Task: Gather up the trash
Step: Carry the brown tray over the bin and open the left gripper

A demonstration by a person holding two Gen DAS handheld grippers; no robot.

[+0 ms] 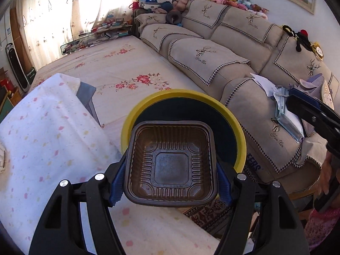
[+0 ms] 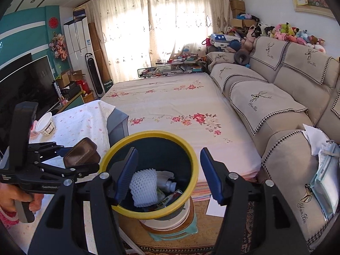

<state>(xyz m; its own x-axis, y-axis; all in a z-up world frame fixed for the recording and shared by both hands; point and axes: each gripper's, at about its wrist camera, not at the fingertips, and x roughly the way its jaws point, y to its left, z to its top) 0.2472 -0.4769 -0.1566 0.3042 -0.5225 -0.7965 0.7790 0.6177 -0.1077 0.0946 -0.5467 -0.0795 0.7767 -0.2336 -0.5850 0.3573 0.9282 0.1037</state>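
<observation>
My left gripper (image 1: 171,180) is shut on a brown plastic food tray (image 1: 172,163) and holds it in the air beside the yellow-rimmed trash bin (image 1: 136,114). From the right wrist view the same tray (image 2: 81,153) sits in the left gripper (image 2: 85,159) just left of the bin's rim (image 2: 148,136). My right gripper (image 2: 167,176) is open and empty, directly over the bin. The bin holds white foam netting (image 2: 144,188), a white bottle (image 2: 167,183) and wrappers.
A white cup (image 2: 45,125) stands on the table with the spotted white cloth (image 2: 85,119) at left. A floral bed (image 2: 170,106) lies behind the bin. A beige sofa (image 2: 276,97) at right carries papers and packets (image 2: 325,174). White paper (image 2: 216,207) lies on the rug.
</observation>
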